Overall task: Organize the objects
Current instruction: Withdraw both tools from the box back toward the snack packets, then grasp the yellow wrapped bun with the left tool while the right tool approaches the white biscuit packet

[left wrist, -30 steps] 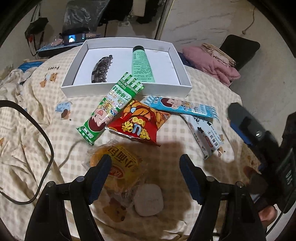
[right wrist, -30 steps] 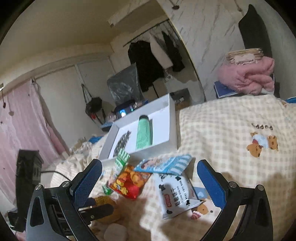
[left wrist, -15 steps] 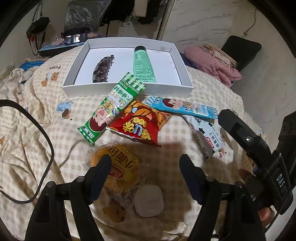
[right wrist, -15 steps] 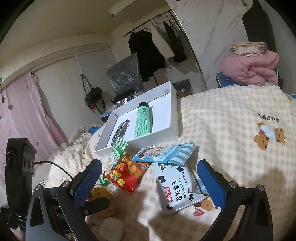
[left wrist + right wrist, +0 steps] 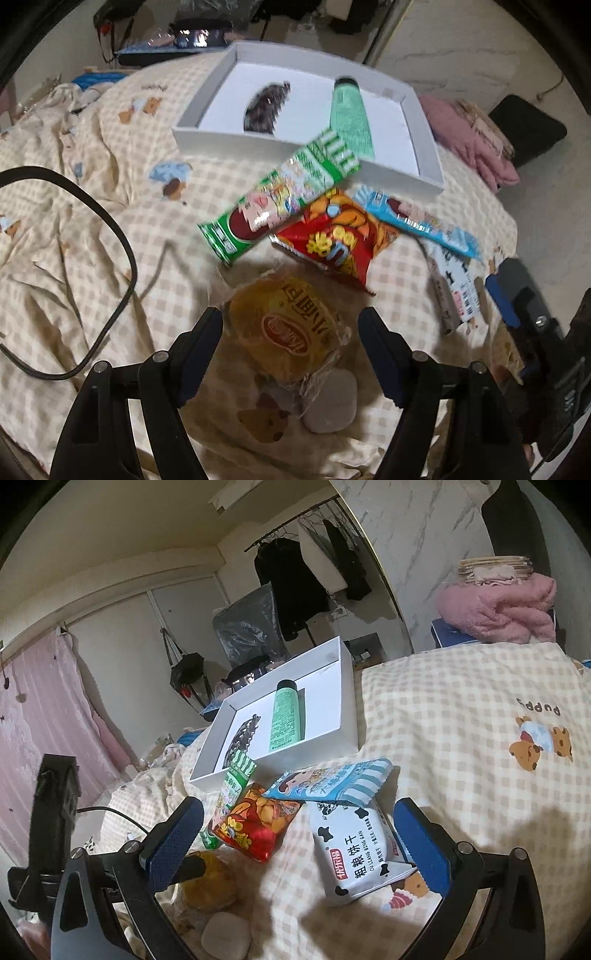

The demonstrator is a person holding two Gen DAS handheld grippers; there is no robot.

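Squarely between left fingers: the bun packet

Nearest to the left gripper (image 5: 290,326), spread wide and empty, with the yellow bun packet (image 5: 291,328) lying on the checked bedspread (image 5: 92,184) between its tips, long axis roughly along the fingers. Likewise splayed and empty, the right gripper (image 5: 295,834), straddling the cow-print biscuit pack (image 5: 354,853). Farther ahead, the white box (image 5: 236,138).

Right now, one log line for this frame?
left tool: open, astride bun pack | right tool: open, over biscuit pack | box: tube, hair clip
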